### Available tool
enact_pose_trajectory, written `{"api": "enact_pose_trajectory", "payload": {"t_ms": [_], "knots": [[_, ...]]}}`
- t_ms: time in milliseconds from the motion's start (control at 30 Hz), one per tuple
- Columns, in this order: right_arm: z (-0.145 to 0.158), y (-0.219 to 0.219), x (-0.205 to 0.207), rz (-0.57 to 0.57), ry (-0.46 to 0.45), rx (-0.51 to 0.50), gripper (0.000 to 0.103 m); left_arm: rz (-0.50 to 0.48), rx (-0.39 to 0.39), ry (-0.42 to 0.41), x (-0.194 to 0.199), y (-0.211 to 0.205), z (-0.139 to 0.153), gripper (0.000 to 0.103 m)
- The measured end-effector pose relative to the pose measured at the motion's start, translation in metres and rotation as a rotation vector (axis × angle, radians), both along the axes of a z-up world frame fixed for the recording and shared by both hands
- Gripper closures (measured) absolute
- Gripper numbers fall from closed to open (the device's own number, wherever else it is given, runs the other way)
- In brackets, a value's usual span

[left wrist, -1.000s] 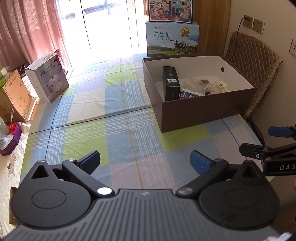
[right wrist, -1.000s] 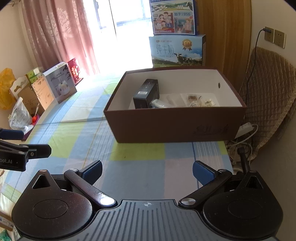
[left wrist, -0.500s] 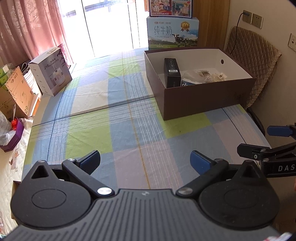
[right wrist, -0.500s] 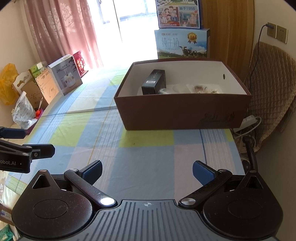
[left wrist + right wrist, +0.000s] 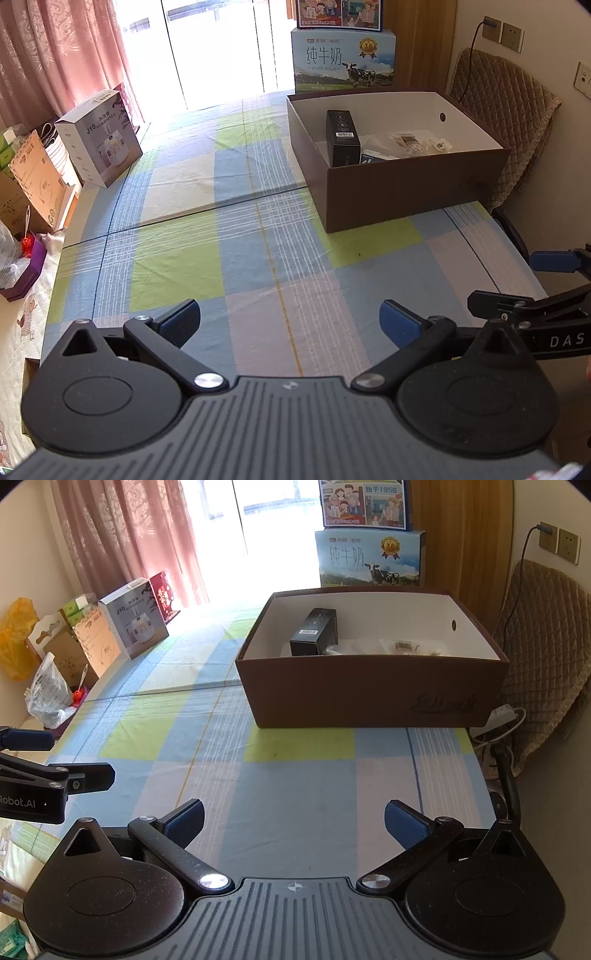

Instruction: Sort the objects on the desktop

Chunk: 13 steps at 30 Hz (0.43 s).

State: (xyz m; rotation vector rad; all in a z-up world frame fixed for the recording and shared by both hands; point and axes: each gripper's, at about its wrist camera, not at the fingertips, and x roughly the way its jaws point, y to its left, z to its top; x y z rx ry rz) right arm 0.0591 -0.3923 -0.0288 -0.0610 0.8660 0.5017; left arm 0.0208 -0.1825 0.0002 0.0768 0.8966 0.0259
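Left gripper [image 5: 290, 319] and right gripper [image 5: 294, 819]: fingers spread, holding nothing, both hovering above the checked surface [image 5: 236, 258]. Ahead, the brown box [image 5: 369, 694] contains a black carton [image 5: 316, 632] and clear packets [image 5: 410, 142]. No loose object shows on the cloth. Judgement: sorting appears complete or paused; the next move requires locating any remaining item.

Both wrist cameras are looking forward and downward along their own fingers across the checked tablecloth [image 5: 207, 266]. Both are sharing the brown box [image 5: 369, 694], upper right in the left view and nearer, upper centre, in the right.
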Motion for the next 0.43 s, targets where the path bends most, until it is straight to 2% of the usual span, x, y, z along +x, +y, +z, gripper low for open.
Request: {"api": "enact_pose_trajectory", "payload": {"t_ms": [433], "knots": [[-0.004, -0.003, 0.013, -0.005, 0.01, -0.003, 0.002, -0.002, 0.003, 0.004, 0.013, -0.007, -0.002, 0.001]]}}
